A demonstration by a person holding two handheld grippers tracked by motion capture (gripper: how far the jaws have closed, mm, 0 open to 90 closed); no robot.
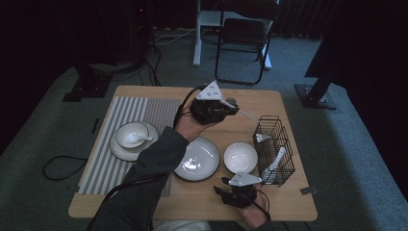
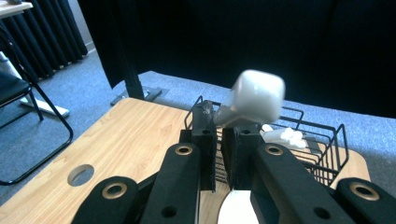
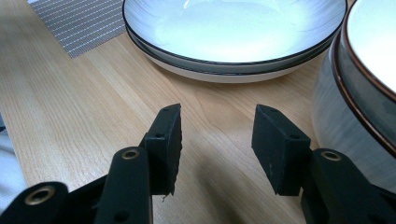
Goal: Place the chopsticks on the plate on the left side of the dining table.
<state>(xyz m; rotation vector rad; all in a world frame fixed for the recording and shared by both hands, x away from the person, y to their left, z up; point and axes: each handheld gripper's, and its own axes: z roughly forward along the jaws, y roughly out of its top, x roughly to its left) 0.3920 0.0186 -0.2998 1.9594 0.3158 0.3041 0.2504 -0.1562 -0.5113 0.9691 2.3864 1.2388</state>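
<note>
You've got a white spoon [image 1: 239, 109] clamped in your left hand-held gripper [image 1: 230, 109], lifted clear of the table [image 1: 159, 98] at the far side, its handle pointing toward the wire basket [image 1: 275, 149]; in the left gripper view the spoon's bowl [image 2: 256, 95] sticks up just past the closed jaws. That basket holds more white spoons, so there's sorting left. One place looks set: on the striped mat [image 1: 103, 159] a small bowl [image 1: 132, 134] sits on a plate with a spoon inside. The big plate [image 1: 197, 159] and the second bowl [image 1: 240, 157] have no spoon yet. Your right hand-held gripper [image 1: 222, 185] waits low at the near edge, jaws apart and empty
</note>
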